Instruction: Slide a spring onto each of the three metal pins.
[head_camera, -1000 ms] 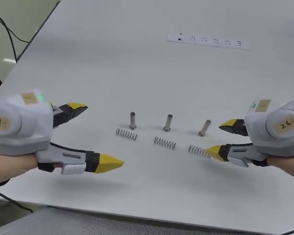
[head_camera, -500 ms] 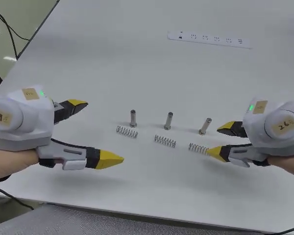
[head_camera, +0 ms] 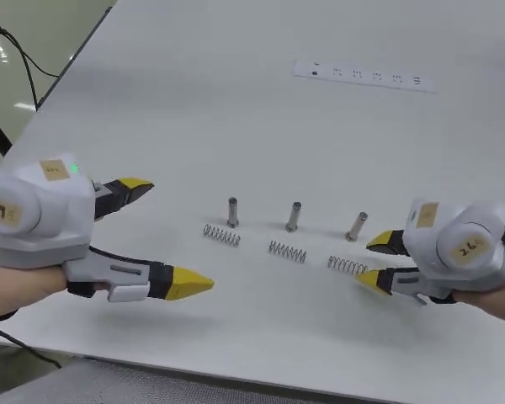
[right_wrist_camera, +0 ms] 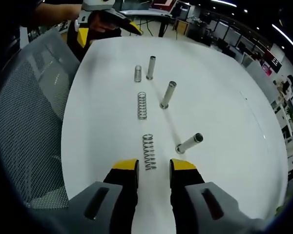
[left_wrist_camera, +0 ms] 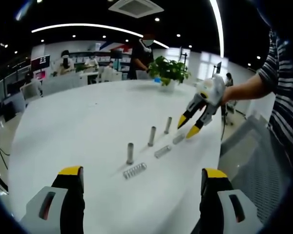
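In the head view, three pins (head_camera: 295,215) are seen standing in a row toward the near edge of the bench (head_camera: 236,101). Each is bare, with a spring (head_camera: 287,251) lying loose just on its near-edge side. No spring is judged fitted yet, so all three are left to do. The left gripper (head_camera: 168,234) is held wide open and empty toward the left edge, and the right gripper (head_camera: 369,262) is part open beside the right-hand spring (head_camera: 347,265). In the left gripper view, the wide, empty jaws are seen well apart from the row. In the right gripper view, the jaws are narrowly open with nothing clamped, and the right-hand spring's end lies just at their tips.
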Demonstrator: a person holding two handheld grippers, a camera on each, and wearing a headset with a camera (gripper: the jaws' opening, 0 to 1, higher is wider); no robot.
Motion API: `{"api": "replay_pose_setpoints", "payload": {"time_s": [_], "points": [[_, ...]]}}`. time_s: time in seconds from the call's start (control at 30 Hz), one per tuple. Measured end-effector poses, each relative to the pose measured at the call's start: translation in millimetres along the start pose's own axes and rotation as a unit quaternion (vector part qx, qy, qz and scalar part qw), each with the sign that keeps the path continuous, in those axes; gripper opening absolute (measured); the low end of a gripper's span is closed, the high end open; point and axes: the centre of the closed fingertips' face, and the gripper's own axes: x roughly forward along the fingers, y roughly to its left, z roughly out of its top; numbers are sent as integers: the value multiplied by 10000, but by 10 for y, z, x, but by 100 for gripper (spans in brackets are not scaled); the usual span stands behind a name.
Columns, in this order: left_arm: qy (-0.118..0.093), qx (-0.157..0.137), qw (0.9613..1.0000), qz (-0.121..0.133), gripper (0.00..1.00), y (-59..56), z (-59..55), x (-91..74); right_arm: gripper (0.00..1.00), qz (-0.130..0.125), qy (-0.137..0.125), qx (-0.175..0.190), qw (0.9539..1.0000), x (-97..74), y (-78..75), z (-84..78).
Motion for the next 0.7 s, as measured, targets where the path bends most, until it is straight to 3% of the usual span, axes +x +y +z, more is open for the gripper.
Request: {"api": "replay_pose_setpoints", "payload": {"time_s": [0.7], "points": [[45,13,10000,-17,97,-18,-30,-13,8,188,161,-362,9990,139,32,-43]]}}
